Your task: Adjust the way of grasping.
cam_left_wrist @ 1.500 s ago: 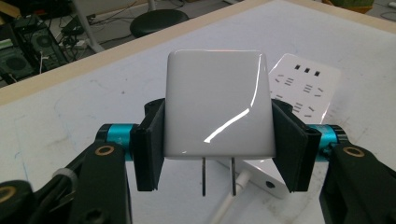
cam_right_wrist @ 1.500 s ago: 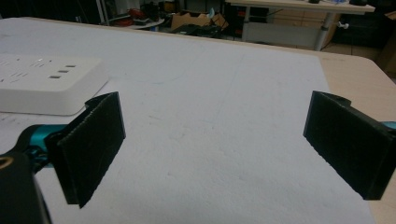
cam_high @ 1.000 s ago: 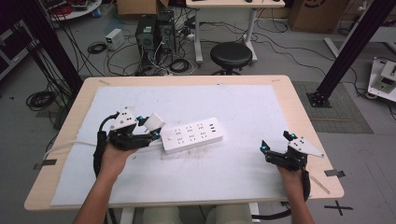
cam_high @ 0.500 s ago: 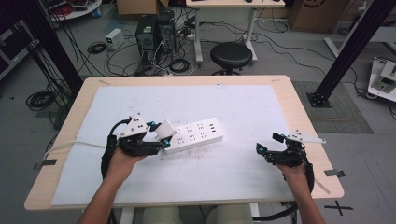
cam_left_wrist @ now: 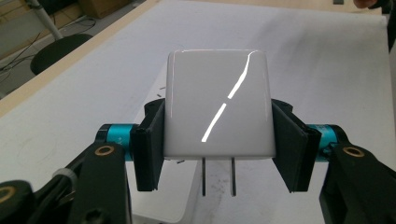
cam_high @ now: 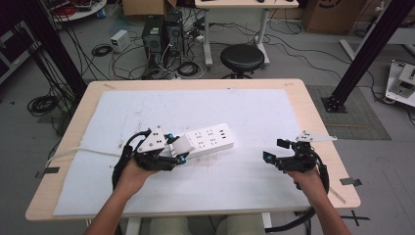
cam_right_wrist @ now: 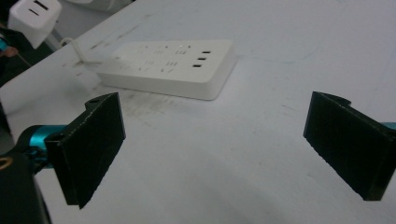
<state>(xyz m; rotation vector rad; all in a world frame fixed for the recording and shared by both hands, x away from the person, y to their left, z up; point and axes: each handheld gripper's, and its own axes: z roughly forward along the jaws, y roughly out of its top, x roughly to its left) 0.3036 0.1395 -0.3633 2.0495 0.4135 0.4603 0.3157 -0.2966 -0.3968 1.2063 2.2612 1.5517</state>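
Note:
A white power strip [cam_high: 210, 139] lies flat on the white mat [cam_high: 254, 112] near the table's middle, and it lies ahead of the jaws in the right gripper view [cam_right_wrist: 173, 65]. My left gripper [cam_high: 177, 151] is shut on a glossy white plug adapter [cam_left_wrist: 218, 102], gripping it by its two sides. The adapter's two metal prongs [cam_left_wrist: 218, 175] point down over the strip's left end [cam_left_wrist: 170, 200]. My right gripper [cam_high: 275, 150] hovers open at the right, above the mat, with nothing between its jaws [cam_right_wrist: 219, 140]. The adapter [cam_right_wrist: 35, 16] shows at the top left of the right gripper view.
The strip's white cable [cam_high: 83, 151] runs left off the table's edge. The wooden table rim [cam_high: 318, 117] frames the mat. Beyond the far edge are a black stool [cam_high: 241, 58], computer cases [cam_high: 159, 32] and floor cables.
My left gripper has carried the adapter to the right, up to the strip's left end. My right gripper has lifted off the mat and drifted slightly left, still open.

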